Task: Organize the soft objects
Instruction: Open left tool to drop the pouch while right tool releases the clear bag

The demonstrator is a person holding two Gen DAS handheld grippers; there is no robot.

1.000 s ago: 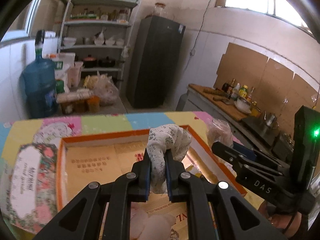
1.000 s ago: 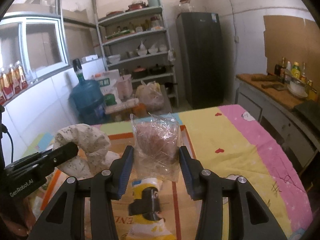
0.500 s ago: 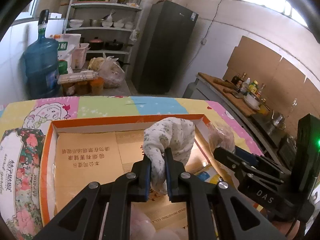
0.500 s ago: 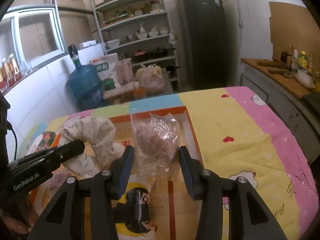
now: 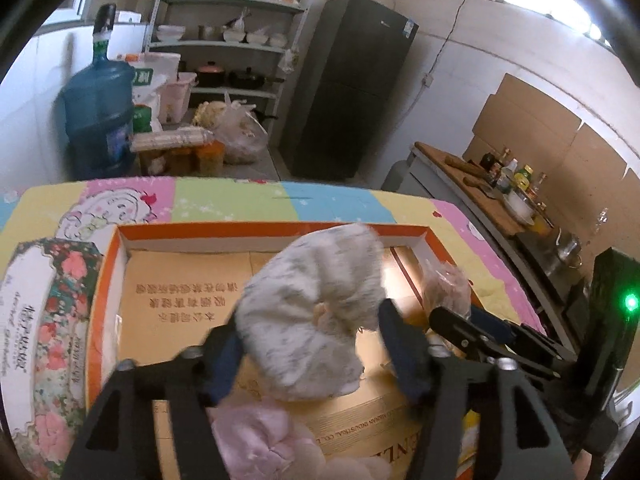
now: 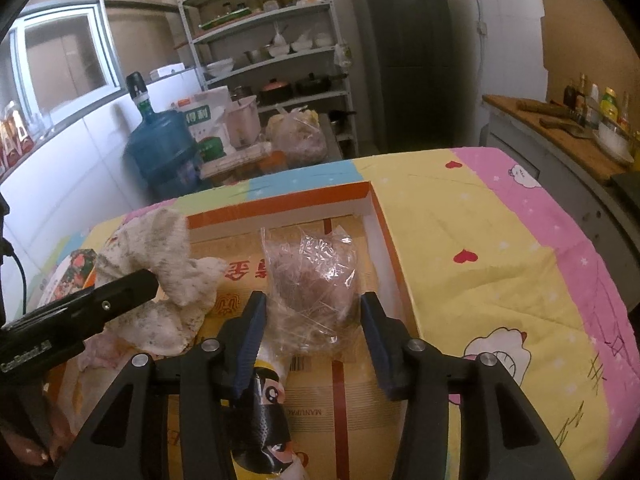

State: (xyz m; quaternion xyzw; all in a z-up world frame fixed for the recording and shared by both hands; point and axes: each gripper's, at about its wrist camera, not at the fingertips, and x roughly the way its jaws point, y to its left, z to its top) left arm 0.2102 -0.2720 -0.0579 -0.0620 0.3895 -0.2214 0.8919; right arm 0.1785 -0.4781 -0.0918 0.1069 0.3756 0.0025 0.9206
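Cardboard box (image 6: 360,412) print "MANUFAC"

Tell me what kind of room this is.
Most likely a home kitchen or pantry: a tall dark fridge, open shelves of bowls and pots, a big blue water jug, and a counter with sauce bottles.

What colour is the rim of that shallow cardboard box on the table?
Orange outside, white inside: the shallow cardboard box's rim shows best in the right wrist view.
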